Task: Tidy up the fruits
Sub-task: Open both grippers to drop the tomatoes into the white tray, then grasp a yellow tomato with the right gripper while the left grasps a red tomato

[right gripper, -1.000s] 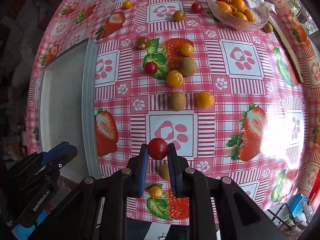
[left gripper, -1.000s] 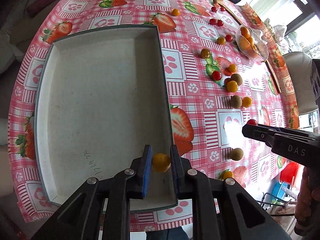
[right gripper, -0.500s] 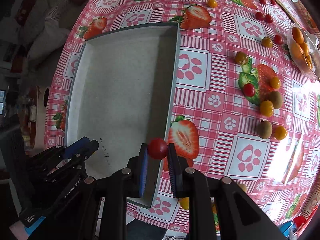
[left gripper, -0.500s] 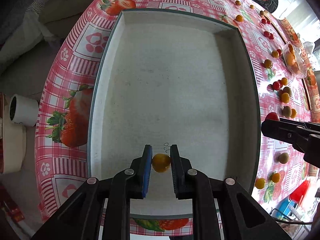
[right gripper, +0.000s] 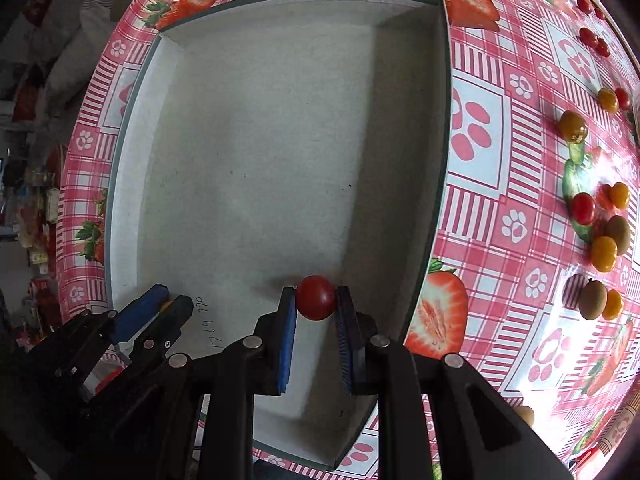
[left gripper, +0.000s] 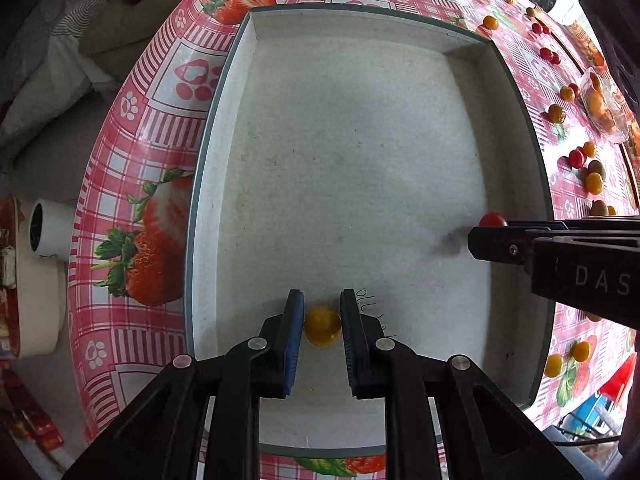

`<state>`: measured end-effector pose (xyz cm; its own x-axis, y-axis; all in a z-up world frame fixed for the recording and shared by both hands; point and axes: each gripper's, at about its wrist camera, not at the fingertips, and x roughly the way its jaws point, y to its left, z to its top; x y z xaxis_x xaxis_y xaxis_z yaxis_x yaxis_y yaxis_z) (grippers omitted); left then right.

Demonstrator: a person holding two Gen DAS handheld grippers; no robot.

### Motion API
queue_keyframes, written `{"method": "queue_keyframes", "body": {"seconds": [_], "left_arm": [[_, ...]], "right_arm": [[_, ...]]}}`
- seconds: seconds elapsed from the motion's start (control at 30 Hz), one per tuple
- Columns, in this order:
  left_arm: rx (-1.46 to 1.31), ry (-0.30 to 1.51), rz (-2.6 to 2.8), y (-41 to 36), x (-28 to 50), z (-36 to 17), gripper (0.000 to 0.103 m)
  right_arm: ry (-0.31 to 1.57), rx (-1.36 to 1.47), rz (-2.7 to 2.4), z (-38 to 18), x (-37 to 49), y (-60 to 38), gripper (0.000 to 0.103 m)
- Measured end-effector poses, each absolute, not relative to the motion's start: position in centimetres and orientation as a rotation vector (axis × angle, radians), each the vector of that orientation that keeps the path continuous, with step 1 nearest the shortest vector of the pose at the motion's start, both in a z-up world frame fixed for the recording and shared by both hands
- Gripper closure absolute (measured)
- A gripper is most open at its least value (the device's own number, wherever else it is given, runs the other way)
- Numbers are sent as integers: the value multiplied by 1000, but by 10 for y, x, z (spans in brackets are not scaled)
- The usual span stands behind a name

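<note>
Both claws hang over the shallow grey tray (left gripper: 218, 128), each carrying one fruit. The left claw (left gripper: 322, 322) is clenched on a yellow cherry tomato (left gripper: 322, 327) at the lower centre of the left wrist view, low over the tray floor beside some handwriting. The right claw (right gripper: 316, 300) grips a red cherry tomato (right gripper: 316, 297) at lower centre of its own view, nearer the tray's right wall.

To do this step well, I judge each claw should sink until its fruit almost touches the floor, then part its fingers slowly so the round fruit settles and does not roll; setting red and yellow well apart would keep the sorting clear.

Counted: one tray with nothing lying in it, two held tomatoes, and roughly a dozen small fruits on the tabletop (right gripper: 480, 128) in the right wrist view, some too small to tell.
</note>
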<state>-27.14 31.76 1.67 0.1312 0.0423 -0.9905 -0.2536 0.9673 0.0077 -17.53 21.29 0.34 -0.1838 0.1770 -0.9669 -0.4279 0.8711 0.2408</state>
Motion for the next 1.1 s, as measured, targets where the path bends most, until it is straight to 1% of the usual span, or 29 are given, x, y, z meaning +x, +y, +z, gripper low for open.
{"method": "queue_keyframes", "body": {"seconds": [0.03,0.1,0.13,0.2,0.23,0.27,0.3,0.33,0.37,0.47,0.63,0.73,0.87,1.1], "left_arm": [[-166,1425,219,316,-270,16,80],[-117,1423,250,315,-268,17,49],[-107,1414,262,315,-268,19,26],[-104,1393,264,317,-268,23,25],[-101,1402,261,317,-268,22,25],[-95,1410,261,317,-269,22,25],[-90,1416,259,318,-268,21,25],[-87,1421,255,317,-267,21,25],[-84,1425,251,316,-266,21,25],[-67,1420,240,312,-262,26,25],[-41,1396,203,286,-240,42,25],[-20,1369,171,270,-228,53,25],[-1,1329,109,252,-203,66,25],[36,1292,7,197,-171,85,25]], "right_arm": [[1666,-196,546,3,-175,216,82],[1663,-209,555,1,-173,218,81],[1667,-206,557,1,-171,218,79],[1678,-181,563,3,-167,216,69],[1674,-171,564,5,-166,215,56],[1664,-161,565,9,-163,213,49],[1655,-140,578,15,-160,210,46],[1650,-131,581,20,-158,208,38],[1640,-125,583,24,-157,205,34],[1610,-92,588,38,-152,192,31],[1580,-55,527,49,-144,158,31],[1571,-45,469,58,-154,127,31],[1571,-22,376,58,-149,83,31],[1583,19,218,50,-150,4,31]]}}
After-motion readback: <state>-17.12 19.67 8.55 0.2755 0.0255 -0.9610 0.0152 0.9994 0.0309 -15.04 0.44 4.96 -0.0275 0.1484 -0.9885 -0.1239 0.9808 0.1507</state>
